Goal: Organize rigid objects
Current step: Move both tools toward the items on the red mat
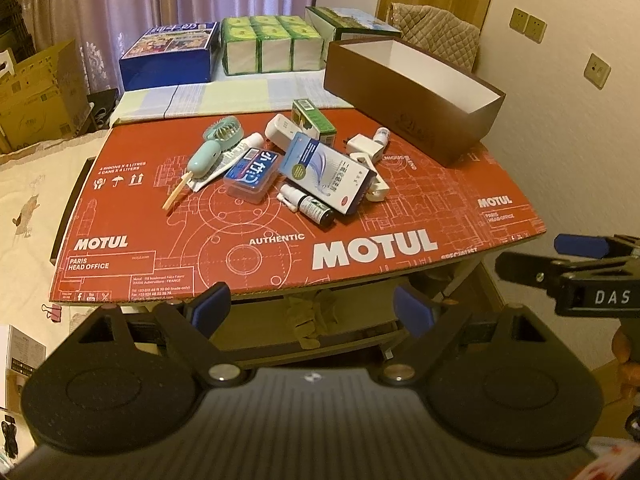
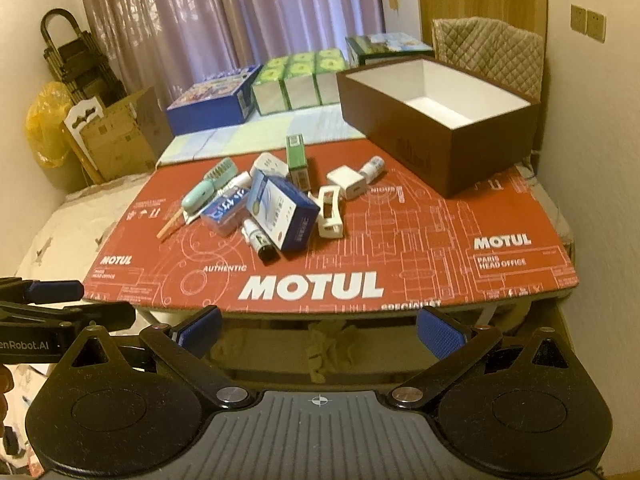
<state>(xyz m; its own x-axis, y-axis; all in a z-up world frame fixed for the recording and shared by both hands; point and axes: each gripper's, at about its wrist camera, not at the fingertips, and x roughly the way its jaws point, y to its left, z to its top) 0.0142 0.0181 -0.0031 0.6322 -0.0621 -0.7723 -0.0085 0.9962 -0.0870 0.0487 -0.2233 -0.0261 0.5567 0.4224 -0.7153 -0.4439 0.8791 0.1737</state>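
A heap of small items lies mid-way on the red MOTUL cardboard sheet (image 1: 360, 216) (image 2: 440, 240): a blue and white medicine box (image 1: 326, 170) (image 2: 282, 212), a green carton (image 1: 314, 118) (image 2: 297, 160), a mint handheld fan (image 1: 214, 148) (image 2: 204, 192), a clear blue case (image 1: 250, 176) (image 2: 224, 214), a dark spray bottle (image 1: 314, 208) (image 2: 260, 240), a white charger (image 1: 364, 146) (image 2: 347, 182). An empty brown box (image 1: 416, 104) (image 2: 440, 128) with a white inside stands at the back right. My left gripper (image 1: 312, 312) and right gripper (image 2: 320, 330) hang open before the sheet's near edge, holding nothing.
Behind the sheet, on a striped cloth, stand a blue box (image 1: 170, 56) (image 2: 212, 100), a green tissue pack (image 1: 272, 42) (image 2: 300, 76) and a green-white carton (image 1: 352, 24). Cardboard boxes (image 1: 36, 96) (image 2: 116, 136) sit at the left. A quilted chair back (image 2: 488, 52) is behind the brown box.
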